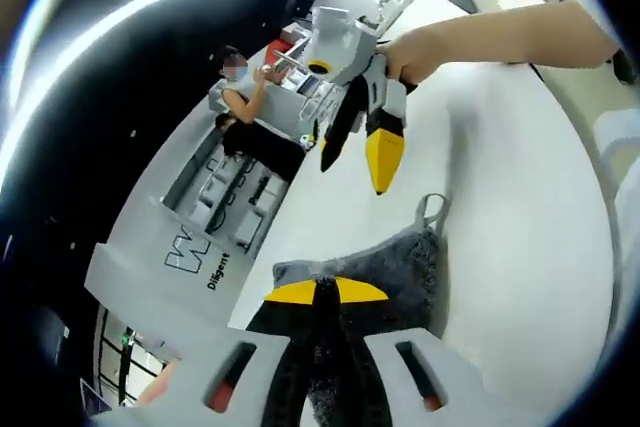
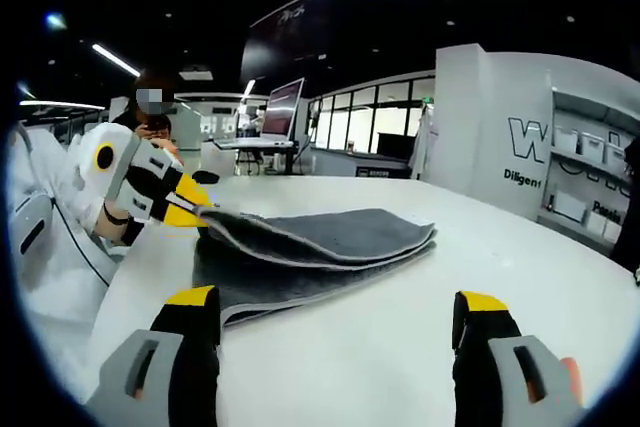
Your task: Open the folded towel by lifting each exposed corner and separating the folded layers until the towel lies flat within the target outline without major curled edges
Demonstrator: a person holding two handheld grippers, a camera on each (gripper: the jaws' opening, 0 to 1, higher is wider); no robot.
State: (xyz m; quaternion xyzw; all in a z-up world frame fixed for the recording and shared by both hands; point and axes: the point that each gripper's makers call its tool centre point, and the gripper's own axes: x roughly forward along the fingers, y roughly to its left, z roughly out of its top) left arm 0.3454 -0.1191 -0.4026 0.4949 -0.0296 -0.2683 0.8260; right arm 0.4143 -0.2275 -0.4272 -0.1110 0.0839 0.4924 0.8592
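A dark grey folded towel (image 2: 330,242) lies on the round white table (image 2: 400,367). My left gripper (image 2: 195,212) comes in from the left and is shut on the edge of the towel's top layer, holding it a little above the layers below. In the left gripper view its yellow-tipped jaws (image 1: 325,292) are pinched on the towel (image 1: 400,267), whose hanging loop (image 1: 432,209) points away from me. My right gripper (image 2: 335,302) stands open in front of the towel with nothing between its jaws. It hovers above the table (image 1: 520,247) beyond the towel as the right gripper (image 1: 360,152), held by a hand.
A person (image 1: 240,97) stands at a counter past the table's far edge. A white wall with lettering and shelves (image 2: 540,157) rises to the right. A monitor (image 2: 283,107) stands on a desk behind. Bare table surface stretches on all sides of the towel.
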